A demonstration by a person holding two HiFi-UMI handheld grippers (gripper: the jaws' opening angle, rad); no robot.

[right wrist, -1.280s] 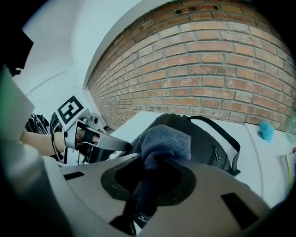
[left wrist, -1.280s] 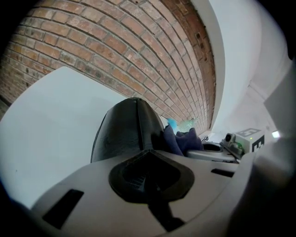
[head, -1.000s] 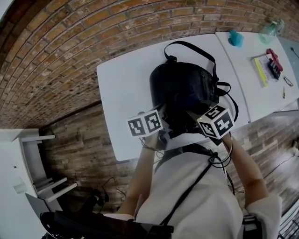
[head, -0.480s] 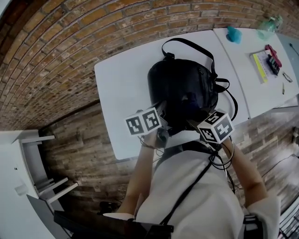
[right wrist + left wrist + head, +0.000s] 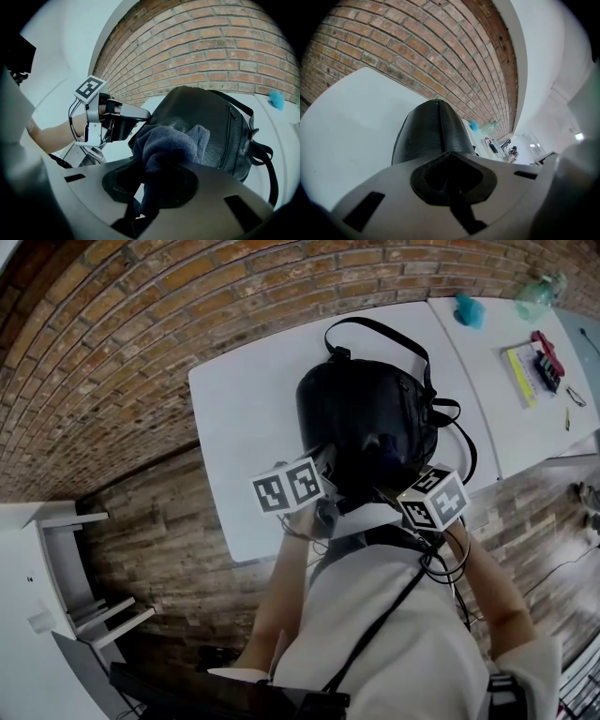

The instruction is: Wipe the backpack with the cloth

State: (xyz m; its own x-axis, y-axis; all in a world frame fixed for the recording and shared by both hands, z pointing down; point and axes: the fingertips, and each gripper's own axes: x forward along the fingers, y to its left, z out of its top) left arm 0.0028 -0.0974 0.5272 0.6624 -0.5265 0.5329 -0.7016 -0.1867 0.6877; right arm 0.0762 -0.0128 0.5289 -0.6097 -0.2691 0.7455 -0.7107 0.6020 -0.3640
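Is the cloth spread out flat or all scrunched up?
Scrunched up. The right gripper view shows the cloth bunched into a lump, clamped by the right gripper, against the backpack.

Your left gripper [image 5: 326, 454] and right gripper [image 5: 382, 465] cover the backpack's [image 5: 361, 409] near edge and most of the cloth [image 5: 378, 442].

One backpack [image 5: 366, 413], one cloth [image 5: 171, 143], two tools [image 5: 449, 159] [image 5: 157, 161], two white tables [image 5: 244, 427] [image 5: 497, 362].

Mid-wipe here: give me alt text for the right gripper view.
The right gripper, shut on a dark blue cloth, holds it against a black backpack on a white table. At left, the left gripper holds the backpack's near edge; a brick wall stands behind.
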